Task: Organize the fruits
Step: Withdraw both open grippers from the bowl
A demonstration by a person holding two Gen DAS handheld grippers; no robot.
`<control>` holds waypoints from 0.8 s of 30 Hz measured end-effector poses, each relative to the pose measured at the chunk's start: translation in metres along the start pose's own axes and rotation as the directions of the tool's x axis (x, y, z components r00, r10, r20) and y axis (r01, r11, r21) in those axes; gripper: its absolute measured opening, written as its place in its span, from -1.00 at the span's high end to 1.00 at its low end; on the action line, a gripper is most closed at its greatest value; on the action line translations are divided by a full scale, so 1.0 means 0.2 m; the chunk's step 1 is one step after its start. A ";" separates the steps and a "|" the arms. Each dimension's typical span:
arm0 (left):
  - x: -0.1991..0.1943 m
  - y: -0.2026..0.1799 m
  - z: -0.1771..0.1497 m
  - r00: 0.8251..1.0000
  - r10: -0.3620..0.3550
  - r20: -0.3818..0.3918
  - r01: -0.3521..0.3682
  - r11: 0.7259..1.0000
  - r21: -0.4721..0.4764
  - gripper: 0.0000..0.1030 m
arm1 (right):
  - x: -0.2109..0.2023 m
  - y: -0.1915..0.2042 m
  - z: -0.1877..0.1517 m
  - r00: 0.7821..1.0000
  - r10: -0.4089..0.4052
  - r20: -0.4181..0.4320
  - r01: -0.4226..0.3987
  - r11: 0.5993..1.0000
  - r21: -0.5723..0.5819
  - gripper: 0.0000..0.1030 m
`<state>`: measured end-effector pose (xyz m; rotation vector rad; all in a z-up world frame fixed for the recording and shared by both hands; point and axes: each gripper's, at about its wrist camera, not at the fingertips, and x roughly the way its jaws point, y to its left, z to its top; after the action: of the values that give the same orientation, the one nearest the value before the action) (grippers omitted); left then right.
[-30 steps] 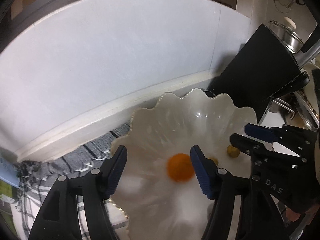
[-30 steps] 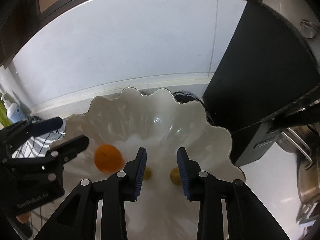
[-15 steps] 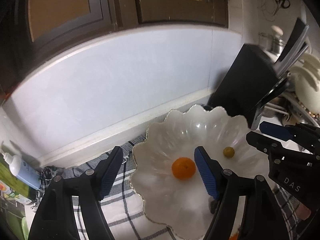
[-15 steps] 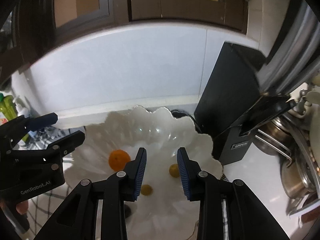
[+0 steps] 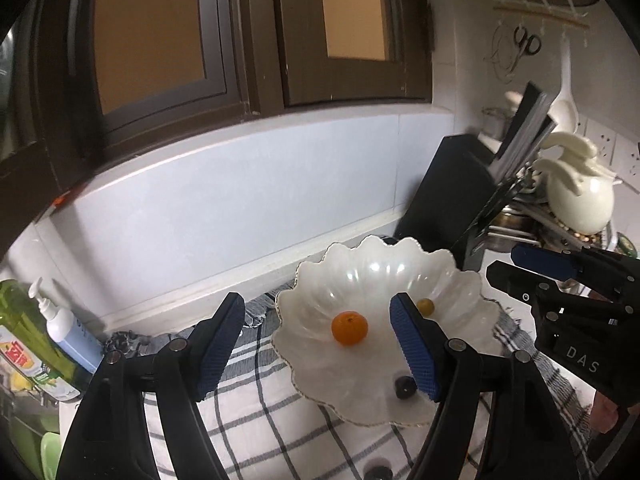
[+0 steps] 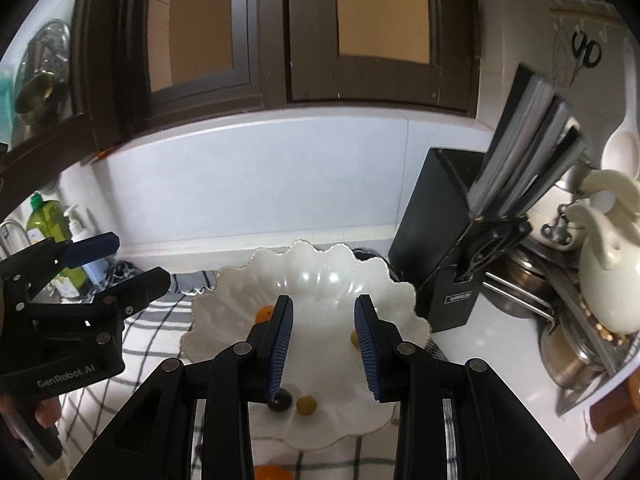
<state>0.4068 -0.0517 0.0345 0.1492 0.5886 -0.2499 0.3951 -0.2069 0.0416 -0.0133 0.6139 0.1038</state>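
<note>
Your scalloped white bowl (image 5: pixel 320 364) sits on the checked cloth (image 5: pixel 256 432) by the black knife block (image 5: pixel 444 196). Above the bowl, your left hand-held gripper (image 5: pixel 316 346) has just spread, empty; your right hand-held gripper (image 6: pixel 324 346) stands narrowly parted, empty. Inside the bowl lie a tangerine (image 5: pixel 349 328), a yellowish fruit (image 5: pixel 425 306) and a dark fruit (image 5: pixel 404 387).

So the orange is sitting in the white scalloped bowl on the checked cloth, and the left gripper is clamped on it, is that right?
Not quite. The orange does sit in the white scalloped bowl on the checked cloth, but the left gripper is not clamped on it. The left wrist view shows its jaws open and empty, held above the bowl with the orange lying free below.
</note>
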 end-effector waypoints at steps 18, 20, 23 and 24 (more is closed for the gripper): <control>-0.44 -0.10 -0.19 0.996 -0.026 0.083 0.023 0.999 0.029 -0.45 | -0.46 0.07 -0.21 0.996 0.006 0.094 -0.009 1.000 0.026 0.35; -0.48 -0.11 -0.21 0.996 -0.023 0.083 0.021 0.999 0.031 -0.45 | -0.49 0.07 -0.24 0.996 0.009 0.094 -0.012 1.000 0.026 0.36; -0.52 -0.12 -0.25 0.996 -0.022 0.082 0.019 0.999 0.037 -0.45 | -0.53 0.08 -0.28 0.995 0.009 0.096 -0.011 1.000 0.019 0.36; -0.54 -0.13 -0.27 0.997 -0.020 0.081 0.017 0.999 0.039 -0.45 | -0.54 0.09 -0.30 0.996 0.012 0.094 -0.013 1.000 0.016 0.36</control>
<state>0.2850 -0.0456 0.0492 0.1696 0.5049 -0.2844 0.2706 -0.2022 0.0547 0.0115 0.5211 0.1109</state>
